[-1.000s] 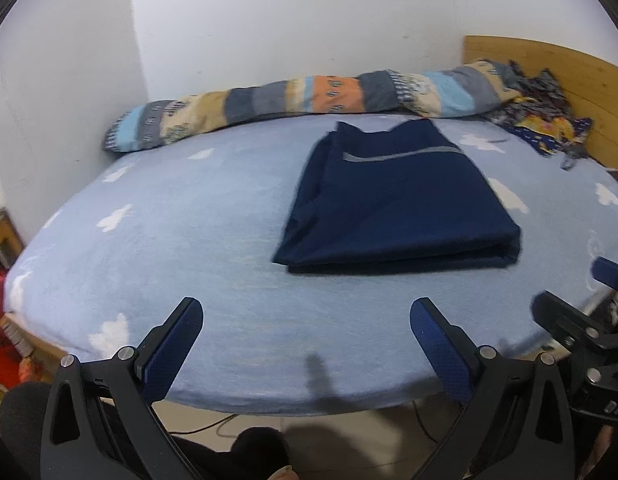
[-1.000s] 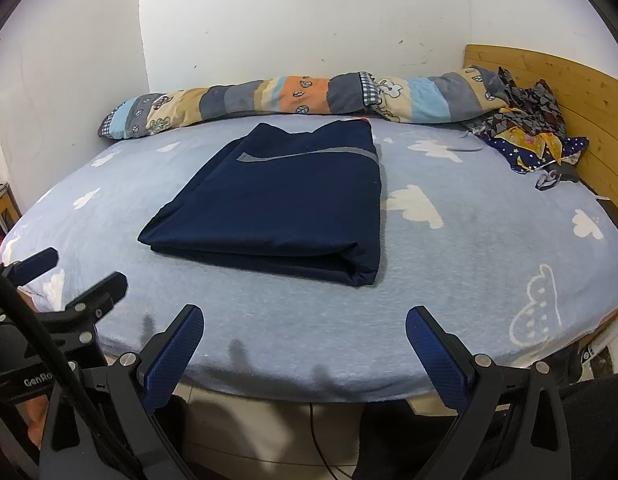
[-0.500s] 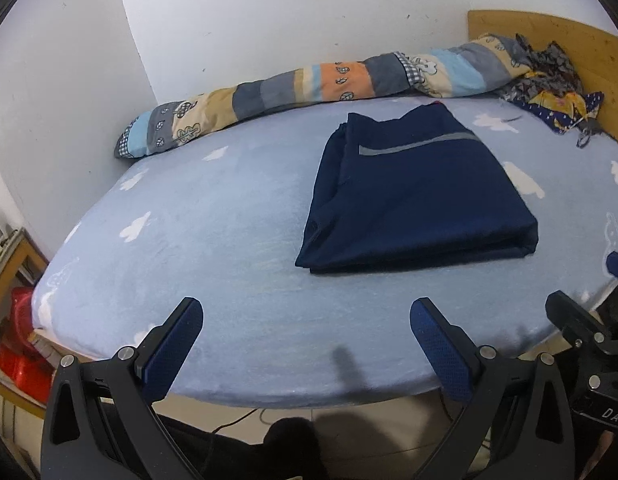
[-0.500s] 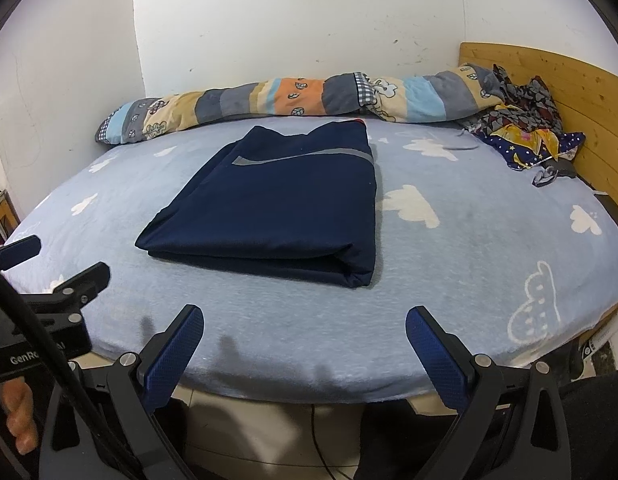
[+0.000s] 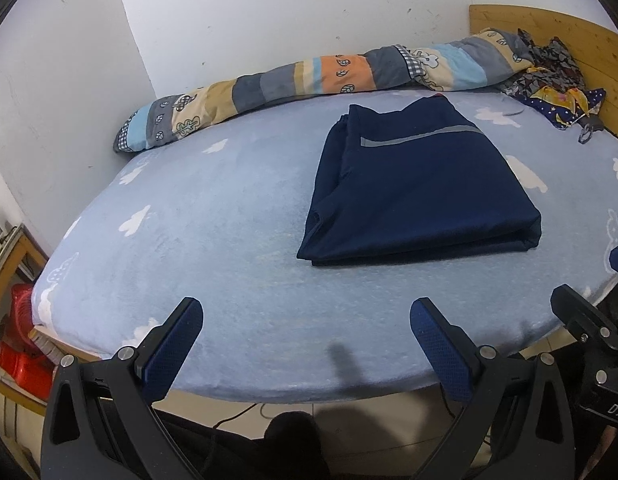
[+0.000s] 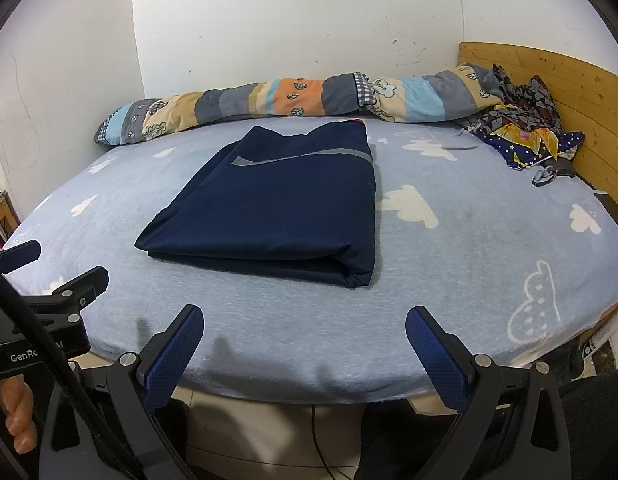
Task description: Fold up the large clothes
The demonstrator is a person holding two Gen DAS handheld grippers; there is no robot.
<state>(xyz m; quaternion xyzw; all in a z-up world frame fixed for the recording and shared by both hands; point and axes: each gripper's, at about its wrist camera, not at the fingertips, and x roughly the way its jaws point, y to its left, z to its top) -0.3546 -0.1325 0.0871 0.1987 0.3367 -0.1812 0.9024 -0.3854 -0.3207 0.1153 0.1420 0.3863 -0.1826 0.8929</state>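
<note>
A dark navy garment (image 5: 417,188) with a grey stripe lies folded into a flat rectangle on the light blue bed (image 5: 213,216). It also shows in the right wrist view (image 6: 277,204). My left gripper (image 5: 305,328) is open and empty, held at the bed's front edge, well short of the garment. My right gripper (image 6: 303,336) is open and empty, also at the front edge, apart from the garment. Each gripper appears at the side of the other's view.
A striped rolled quilt (image 5: 317,80) lies along the far wall. A heap of patterned clothes (image 6: 525,128) sits by the wooden headboard (image 6: 581,96) at the right. A red object (image 5: 21,340) and a wooden frame stand on the floor at the left.
Both grippers have drawn back and risen from the bed, so more of the front edge and floor shows. The folded garment has not moved. Both grippers stay open.
</note>
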